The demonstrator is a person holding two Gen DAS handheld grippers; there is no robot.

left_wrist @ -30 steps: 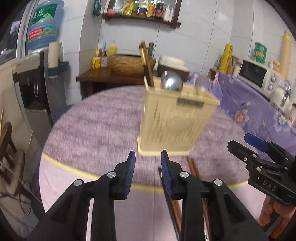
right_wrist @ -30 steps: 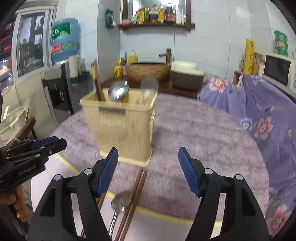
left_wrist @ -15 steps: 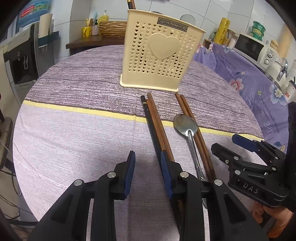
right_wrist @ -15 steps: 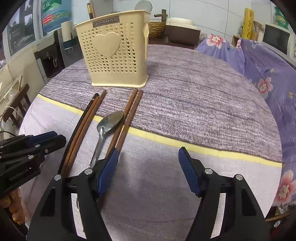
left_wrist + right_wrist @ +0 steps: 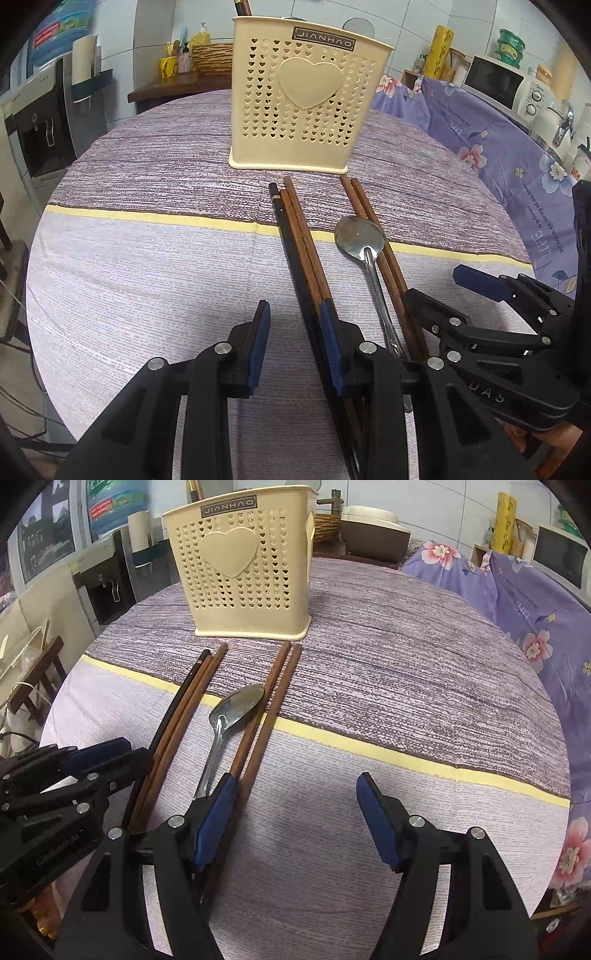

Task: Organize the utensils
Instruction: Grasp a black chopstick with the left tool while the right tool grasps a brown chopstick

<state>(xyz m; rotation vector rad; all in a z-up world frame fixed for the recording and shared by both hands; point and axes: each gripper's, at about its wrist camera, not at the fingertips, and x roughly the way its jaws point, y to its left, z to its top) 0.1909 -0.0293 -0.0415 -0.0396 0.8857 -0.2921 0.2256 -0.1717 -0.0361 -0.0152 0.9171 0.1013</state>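
A cream utensil holder [image 5: 299, 99] with a heart stands on the round table; it also shows in the right wrist view [image 5: 245, 572]. In front of it lie a bundle of one black and two brown chopsticks [image 5: 295, 236], a metal spoon [image 5: 364, 247] and a second brown pair [image 5: 373, 229]. The right wrist view shows the bundle [image 5: 184, 709], the spoon [image 5: 231, 716] and the pair [image 5: 266, 709]. My left gripper [image 5: 295, 343] is open and empty, its right finger over the bundle. My right gripper [image 5: 295, 819] is open wide and empty, its left finger by the second pair.
The table has a purple striped cloth [image 5: 406, 657] with a yellow band. A floral-covered counter with a microwave [image 5: 506, 85] is at the right. A water dispenser [image 5: 40, 110] and a wooden side table [image 5: 173, 85] are behind.
Both cameras have tilted down and dropped low toward the table. The chopsticks and spoon now lie in full view just ahead of the fingers. Both jaws stay open.
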